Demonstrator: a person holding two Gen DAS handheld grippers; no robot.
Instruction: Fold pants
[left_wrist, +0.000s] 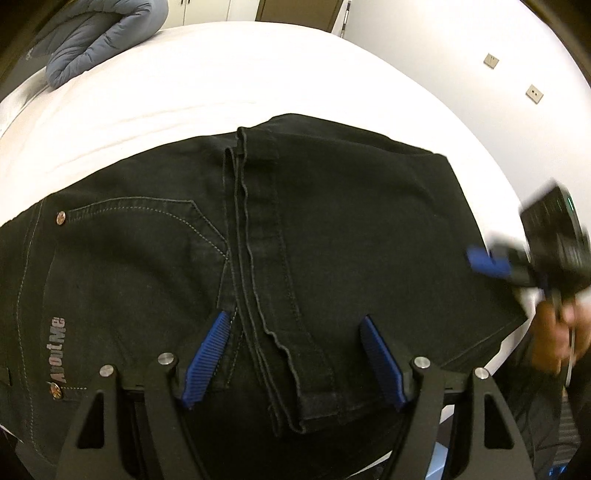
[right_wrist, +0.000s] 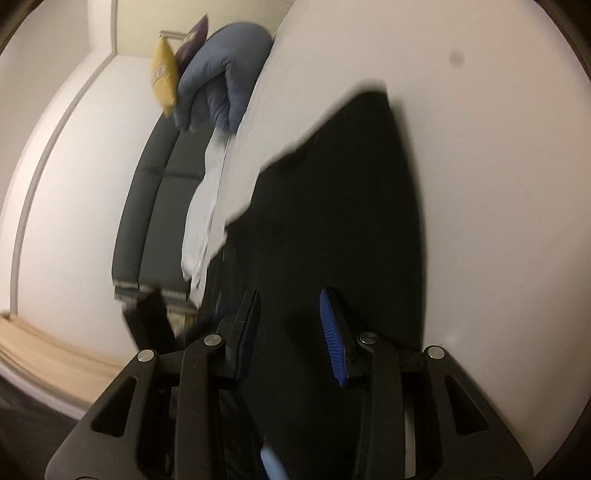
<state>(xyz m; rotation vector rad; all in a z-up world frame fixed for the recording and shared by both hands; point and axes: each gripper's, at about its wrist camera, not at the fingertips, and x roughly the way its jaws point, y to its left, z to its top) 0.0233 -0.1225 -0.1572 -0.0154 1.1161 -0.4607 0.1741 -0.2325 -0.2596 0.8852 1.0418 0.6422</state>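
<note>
black pants lie folded on the white bed, leg hems stacked near you. your left gripper hovers spread and empty over the hems; the right gripper, also released, blurs at the right edge. pinch every hem layer together.

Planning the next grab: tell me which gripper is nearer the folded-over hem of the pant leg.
Left. The left gripper hovers open, straddling the hem on the black pants. The right gripper is off at the pants' far side edge.

Black jeans lie folded on the white bed, reaching its right edge. The left gripper, jaws apart, hovers over their hems.
</note>
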